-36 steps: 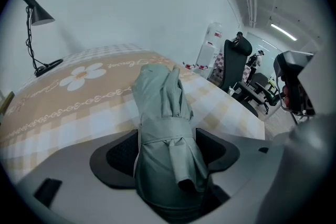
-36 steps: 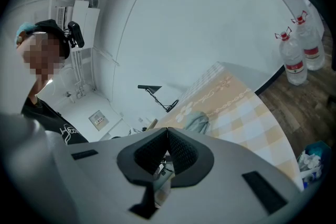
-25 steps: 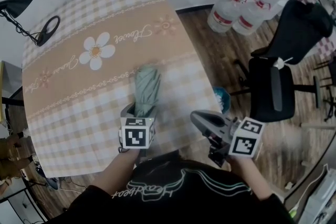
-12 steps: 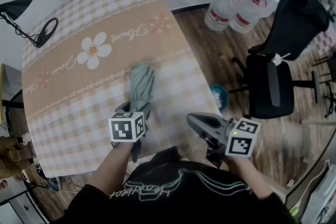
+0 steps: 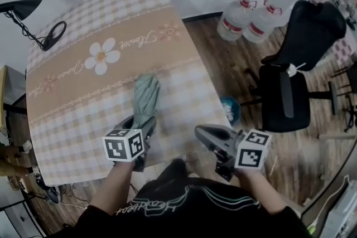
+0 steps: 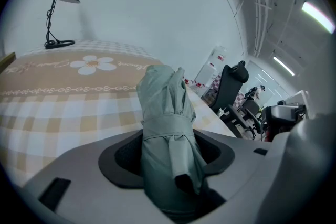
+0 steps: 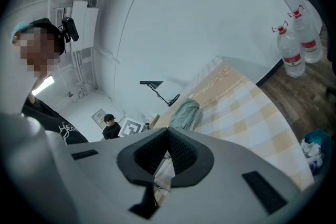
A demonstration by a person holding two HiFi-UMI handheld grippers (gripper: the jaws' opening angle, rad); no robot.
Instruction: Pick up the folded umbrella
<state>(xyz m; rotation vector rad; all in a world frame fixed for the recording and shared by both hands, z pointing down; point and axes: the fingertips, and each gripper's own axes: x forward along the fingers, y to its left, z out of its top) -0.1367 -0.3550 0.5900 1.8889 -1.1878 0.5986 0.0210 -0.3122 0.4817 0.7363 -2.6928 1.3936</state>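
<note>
- Checked cloth (image 5: 72, 114) with a flower print (image 5: 101, 56) covers the surface (image 5: 167, 72), centre-left of frame.
- At lower centre, the left hand-held gripper (image 5: 140, 122) clamps the umbrella (image 5: 145, 96), jaws fairly wide.
- Its long axis runs up-frame, free end toward the flower print.
- At lower right, the right hand-held gripper (image 5: 207, 134) is closed, empty.

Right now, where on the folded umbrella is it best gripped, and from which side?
Grip the folded umbrella at its strap, where the cloth is cinched into a narrow bundle. Come from the near table edge, along its length, jaws across its width. The left gripper is shut on it about there.
</note>
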